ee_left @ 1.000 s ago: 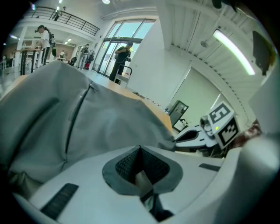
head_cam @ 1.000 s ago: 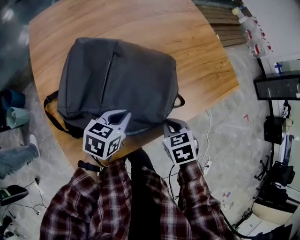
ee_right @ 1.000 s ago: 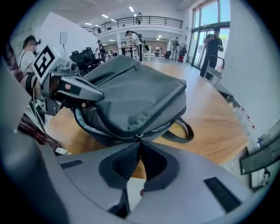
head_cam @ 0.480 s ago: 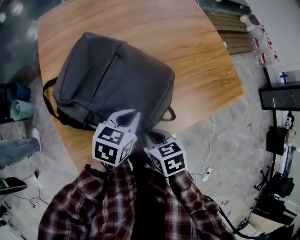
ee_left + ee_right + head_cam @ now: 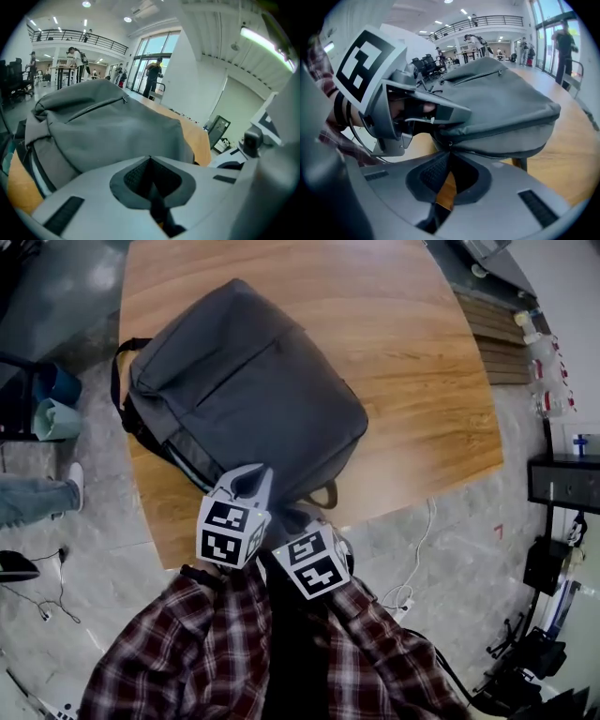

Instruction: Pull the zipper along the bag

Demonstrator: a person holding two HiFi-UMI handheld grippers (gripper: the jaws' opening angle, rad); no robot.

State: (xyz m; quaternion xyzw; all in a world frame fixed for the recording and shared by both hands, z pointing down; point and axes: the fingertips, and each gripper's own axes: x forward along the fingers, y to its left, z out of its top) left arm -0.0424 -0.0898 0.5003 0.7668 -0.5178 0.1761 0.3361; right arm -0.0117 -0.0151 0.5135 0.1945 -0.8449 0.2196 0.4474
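Zipper pull: a tiny tab (image 5: 449,146) on the bag's near seam, right at my right gripper's tips. It is too small to show any detail.
Zipper: its line (image 5: 501,156) runs off to the right under the bag's bulging edge.
Bag: a grey backpack (image 5: 248,395) lying flat on the bench (image 5: 412,352), with its near end close to the bench's near edge, by me.
Right gripper: the jaws (image 5: 449,154) are drawn together at the tips, and I judge them pinched on the zipper pull. Lower down, a thin slit between them shows bench wood.
Left gripper: the jaws (image 5: 150,160) are closed with the pads meeting, and the tips are against the bag's near edge. I judge it clamped on the bag's fabric, just beside the pull.
Risk 1: the tab could slip from my pads, because the bite on it is so small.
Risk 2: the bag could slide toward the bench edge instead of the slider travelling, if my left hold gives.
Risk 3: the slider could jam, because the fabric bunches between my 2 grippers.
Head view only: it shows where the bag sits on the bench, but the marker cubes hide both sets of jaws.
Right gripper view only: it shows the zipper line, the pull, and my left gripper on the seam.
Left gripper view only: it shows the bag's top and the front pocket zipper (image 5: 93,108), but not the zipper I am pulling.
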